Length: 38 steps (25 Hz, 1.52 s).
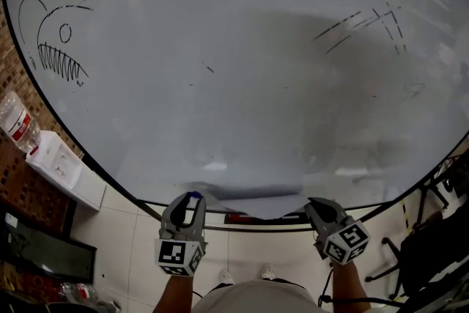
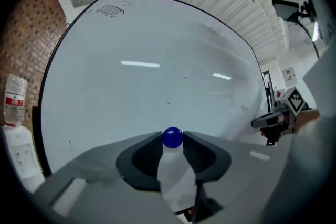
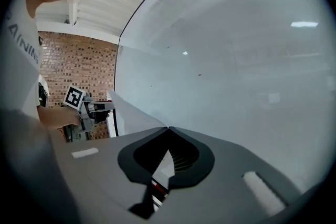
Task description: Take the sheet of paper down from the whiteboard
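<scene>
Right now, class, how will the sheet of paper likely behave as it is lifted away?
Probably floppy: the sheet of paper buckles into a ridge beside the right gripper. Likely very light, since shut jaw tips alone hold its edge. It may crease or tear where pinched.

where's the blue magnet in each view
Head view: blue magnet low and left of centre, at the tips of the left gripper.
Left gripper view: bottom centre, pinched between the jaws.
Right gripper view: not visible; the left gripper shows only small at mid-left.
Shared landmark: the whiteboard fills the background of all three.
</scene>
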Each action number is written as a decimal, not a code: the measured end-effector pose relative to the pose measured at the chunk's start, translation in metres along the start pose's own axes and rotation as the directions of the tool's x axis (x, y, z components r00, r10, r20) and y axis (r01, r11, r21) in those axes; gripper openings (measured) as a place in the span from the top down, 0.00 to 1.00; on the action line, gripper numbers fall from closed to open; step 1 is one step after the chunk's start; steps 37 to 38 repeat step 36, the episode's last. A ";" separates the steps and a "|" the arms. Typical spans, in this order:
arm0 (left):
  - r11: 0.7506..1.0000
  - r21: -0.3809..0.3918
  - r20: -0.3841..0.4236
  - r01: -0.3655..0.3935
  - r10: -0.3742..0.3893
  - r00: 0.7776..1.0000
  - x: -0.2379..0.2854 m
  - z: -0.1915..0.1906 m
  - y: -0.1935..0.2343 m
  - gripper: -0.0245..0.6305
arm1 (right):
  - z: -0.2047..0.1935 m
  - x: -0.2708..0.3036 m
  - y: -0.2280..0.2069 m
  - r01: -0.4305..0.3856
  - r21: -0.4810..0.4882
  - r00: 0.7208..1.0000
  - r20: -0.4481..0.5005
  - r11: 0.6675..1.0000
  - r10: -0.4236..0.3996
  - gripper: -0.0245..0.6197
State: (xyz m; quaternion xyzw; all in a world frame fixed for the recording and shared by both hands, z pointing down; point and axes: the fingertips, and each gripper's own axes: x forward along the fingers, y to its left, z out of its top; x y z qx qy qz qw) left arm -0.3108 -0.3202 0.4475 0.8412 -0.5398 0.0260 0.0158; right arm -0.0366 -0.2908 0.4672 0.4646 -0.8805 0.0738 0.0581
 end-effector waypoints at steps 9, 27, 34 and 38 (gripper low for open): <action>0.996 -0.069 -0.016 0.051 -0.052 0.999 0.001 -0.024 -0.008 0.77 | -0.013 -0.029 -0.024 0.113 0.012 0.994 -0.005 0.994 -0.113 0.95; 0.991 -0.058 -0.037 0.117 -0.119 0.992 0.017 -0.032 -0.030 0.77 | -0.017 -0.021 -0.028 0.148 0.030 0.989 -0.007 0.989 -0.148 0.95; 0.991 -0.050 -0.037 0.123 -0.125 0.991 0.019 -0.031 -0.033 0.77 | -0.016 -0.023 -0.027 0.148 0.022 0.989 -0.011 0.989 -0.147 0.95; 0.991 -0.051 -0.034 0.127 -0.129 0.991 0.019 -0.030 -0.034 0.77 | -0.015 -0.022 -0.026 0.145 0.014 0.989 -0.011 0.989 -0.144 0.95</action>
